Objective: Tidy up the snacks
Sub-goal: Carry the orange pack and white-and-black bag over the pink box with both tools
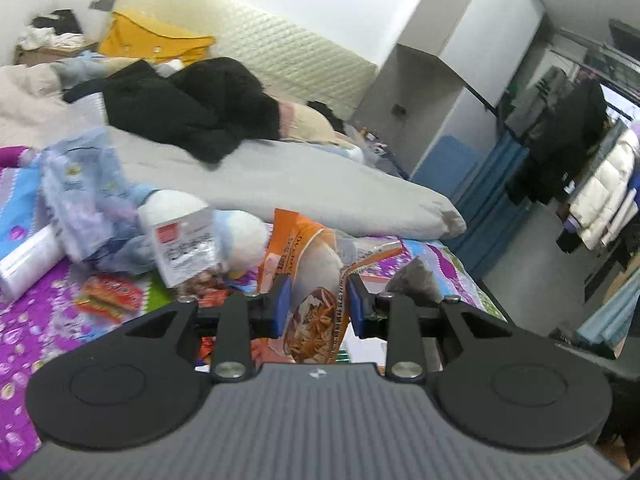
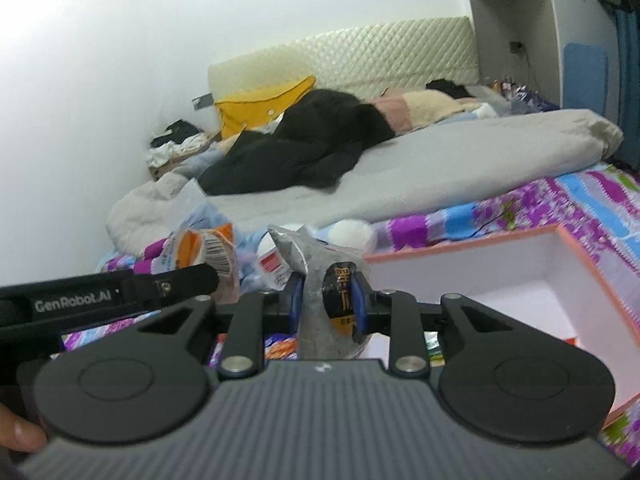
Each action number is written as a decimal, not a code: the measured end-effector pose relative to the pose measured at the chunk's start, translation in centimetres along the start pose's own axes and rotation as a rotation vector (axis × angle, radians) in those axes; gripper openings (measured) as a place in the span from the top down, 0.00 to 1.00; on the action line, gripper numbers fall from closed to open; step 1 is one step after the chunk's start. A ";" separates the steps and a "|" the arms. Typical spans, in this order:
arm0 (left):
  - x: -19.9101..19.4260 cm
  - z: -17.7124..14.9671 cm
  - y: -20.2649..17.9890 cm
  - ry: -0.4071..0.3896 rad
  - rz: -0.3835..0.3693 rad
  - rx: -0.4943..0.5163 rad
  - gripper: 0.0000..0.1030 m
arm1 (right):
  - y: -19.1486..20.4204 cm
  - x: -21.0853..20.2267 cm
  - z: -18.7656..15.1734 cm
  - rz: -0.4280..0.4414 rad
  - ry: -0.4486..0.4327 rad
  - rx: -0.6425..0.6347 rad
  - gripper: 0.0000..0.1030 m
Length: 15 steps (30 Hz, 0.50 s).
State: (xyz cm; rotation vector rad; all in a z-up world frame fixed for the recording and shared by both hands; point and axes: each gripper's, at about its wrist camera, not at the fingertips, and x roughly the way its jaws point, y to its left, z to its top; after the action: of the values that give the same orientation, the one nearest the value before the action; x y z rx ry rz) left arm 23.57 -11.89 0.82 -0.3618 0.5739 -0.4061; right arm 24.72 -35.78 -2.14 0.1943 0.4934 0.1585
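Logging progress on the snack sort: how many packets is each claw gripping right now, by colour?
Orange packet, in the left claw: 1
Silver-grey packet, in the right claw: 1
Total held: 2
The white box sits beside the right claw.

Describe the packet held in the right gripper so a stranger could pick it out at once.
Start at the bed with the purple flowered sheet and find the white box with the orange rim lying on it. Just left of the box, the right gripper has its jaws shut on a silver-grey packet. Unlike the orange and pale blue packets nearby, it is dull grey with a black and gold label.
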 end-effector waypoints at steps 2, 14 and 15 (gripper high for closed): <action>1.3 0.0 -1.0 0.020 -0.015 0.003 0.66 | -1.3 0.0 0.3 -0.016 -0.001 0.010 0.72; 13.2 -2.7 -4.9 0.258 -0.048 0.101 0.66 | -10.4 4.8 -2.6 -0.154 0.128 0.135 0.72; 14.3 -3.1 -4.9 0.276 -0.046 0.110 0.66 | -10.9 5.3 -3.1 -0.165 0.140 0.142 0.72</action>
State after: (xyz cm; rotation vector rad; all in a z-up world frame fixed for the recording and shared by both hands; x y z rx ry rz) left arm 31.39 -23.39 -5.79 -0.2142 0.8093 -0.5348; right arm 28.95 -44.87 -9.59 0.2817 0.6585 -0.0244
